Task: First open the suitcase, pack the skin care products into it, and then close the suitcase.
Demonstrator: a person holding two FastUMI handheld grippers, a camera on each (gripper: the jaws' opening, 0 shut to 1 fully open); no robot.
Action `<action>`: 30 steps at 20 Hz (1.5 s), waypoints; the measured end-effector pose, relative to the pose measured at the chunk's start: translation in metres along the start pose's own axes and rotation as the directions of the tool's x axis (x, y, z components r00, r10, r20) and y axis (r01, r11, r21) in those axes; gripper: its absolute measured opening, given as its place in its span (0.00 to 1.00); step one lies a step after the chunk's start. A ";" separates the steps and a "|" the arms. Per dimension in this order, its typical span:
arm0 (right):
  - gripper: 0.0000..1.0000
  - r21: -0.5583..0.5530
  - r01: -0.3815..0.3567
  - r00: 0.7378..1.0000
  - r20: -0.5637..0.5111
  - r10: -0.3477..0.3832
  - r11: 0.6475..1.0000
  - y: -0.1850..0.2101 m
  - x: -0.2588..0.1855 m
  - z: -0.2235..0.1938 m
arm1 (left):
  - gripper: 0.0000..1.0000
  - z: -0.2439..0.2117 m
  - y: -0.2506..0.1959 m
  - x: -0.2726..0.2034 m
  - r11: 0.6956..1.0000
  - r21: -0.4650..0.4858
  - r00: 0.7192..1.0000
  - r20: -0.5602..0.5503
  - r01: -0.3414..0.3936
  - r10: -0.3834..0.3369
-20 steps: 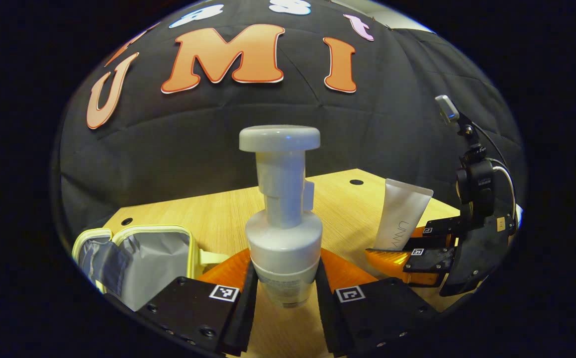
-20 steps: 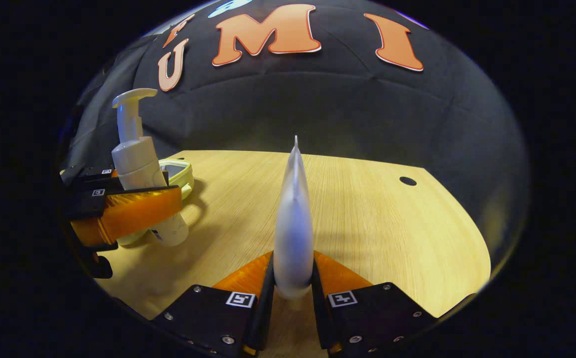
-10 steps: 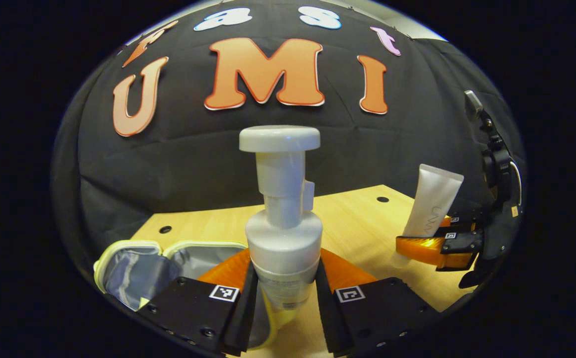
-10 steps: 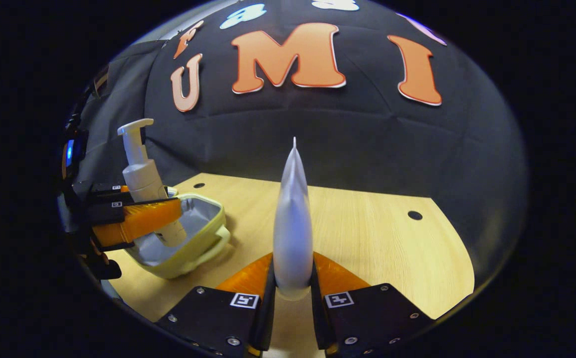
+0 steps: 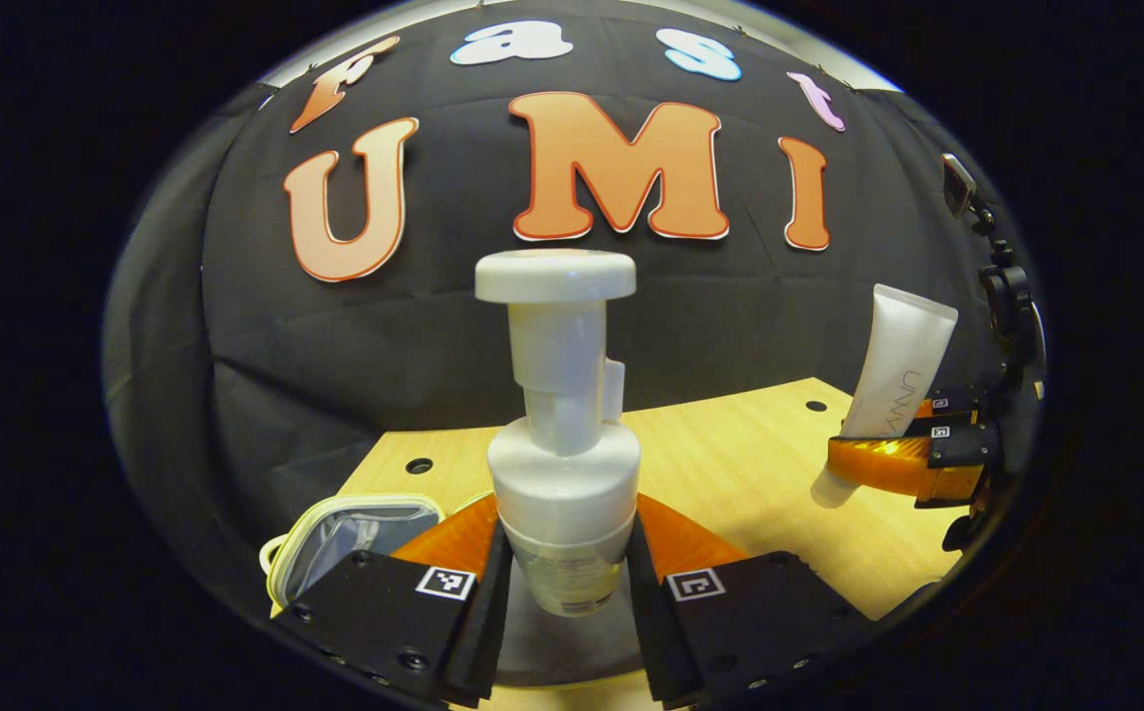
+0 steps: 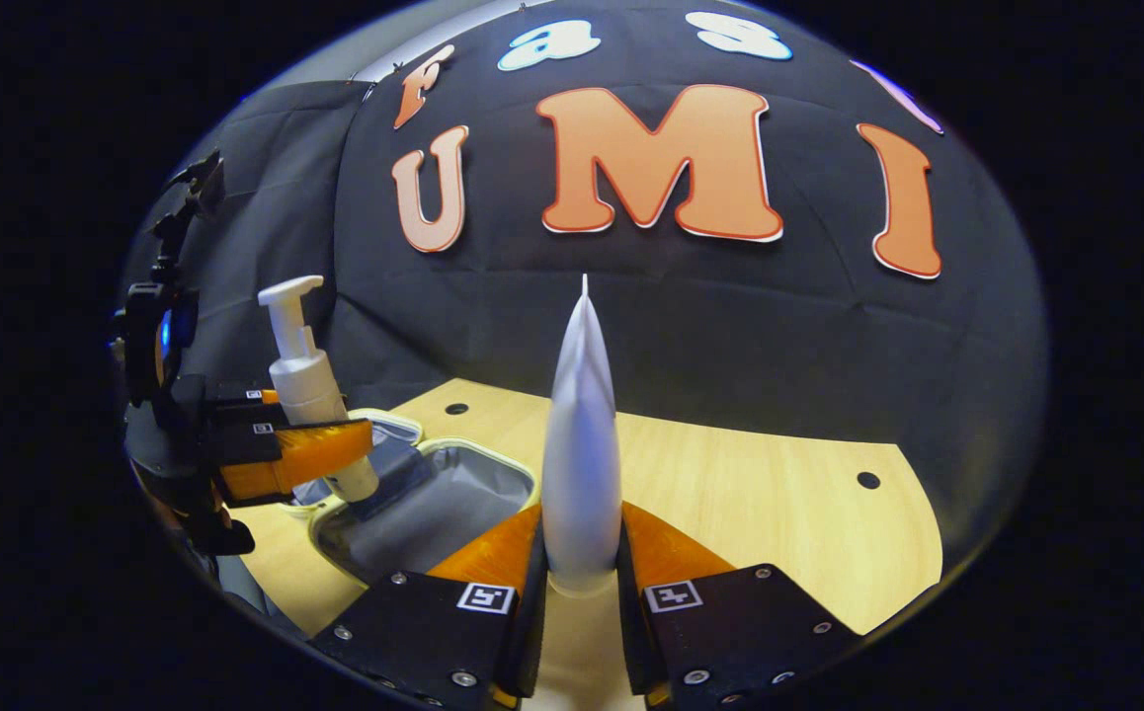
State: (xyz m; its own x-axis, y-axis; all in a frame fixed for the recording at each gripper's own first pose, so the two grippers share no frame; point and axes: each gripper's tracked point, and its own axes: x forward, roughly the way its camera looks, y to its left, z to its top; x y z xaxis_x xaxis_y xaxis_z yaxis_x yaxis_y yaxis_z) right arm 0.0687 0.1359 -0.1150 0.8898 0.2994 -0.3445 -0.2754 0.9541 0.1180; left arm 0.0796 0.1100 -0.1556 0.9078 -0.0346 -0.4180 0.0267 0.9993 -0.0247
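The left claw is gripping a pump bottle by its lower body, both fingers pressing on its sides, and is holding it upright. In the right gripper view this claw is showing at about nine o'clock, with the bottle's base hanging over the open suitcase; whether the base is touching the grey lining is hard to tell from here. The suitcase is lying open on the tabletop, its pale yellow rim framing two grey-lined halves. In the left gripper view one half is showing at about seven o'clock, just beside the left claw's fingers.

The right claw is clamping a tube near its cap end, edge-on to its own camera and pointing straight up. In the left gripper view this claw is sitting at three o'clock, holding the tube tilted above the tabletop.
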 end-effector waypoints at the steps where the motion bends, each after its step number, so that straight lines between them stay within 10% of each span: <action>1: 0.34 0.009 -0.010 1.000 0.001 0.010 1.000 0.009 0.003 0.003 | 0.56 -0.004 0.006 -0.001 1.000 0.003 1.000 -0.013 0.003 -0.003; 9: 0.34 0.050 -0.065 0.996 -0.055 0.068 0.997 0.067 0.029 -0.008 | 0.56 -0.071 0.050 0.011 1.000 -0.018 0.985 -0.171 0.005 -0.008; 24: 0.34 0.130 -0.085 0.970 -0.215 0.112 0.988 0.109 0.067 -0.058 | 0.56 -0.182 0.044 0.062 0.995 -0.067 0.823 -0.559 0.072 -0.097; 30: 0.34 0.141 -0.072 0.955 -0.274 0.109 0.987 0.107 0.074 -0.077 | 0.56 -0.191 0.040 0.091 0.997 -0.055 0.812 -0.580 0.045 -0.069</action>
State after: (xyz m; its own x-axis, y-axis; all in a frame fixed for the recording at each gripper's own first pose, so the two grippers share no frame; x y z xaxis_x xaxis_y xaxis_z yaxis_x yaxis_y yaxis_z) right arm 0.0776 0.2609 -0.1997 0.7201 0.3928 -0.5719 -0.2850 0.9190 0.2723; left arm 0.0832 0.1446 -0.3676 0.4925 -0.1034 -0.8641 0.0443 0.9946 -0.0938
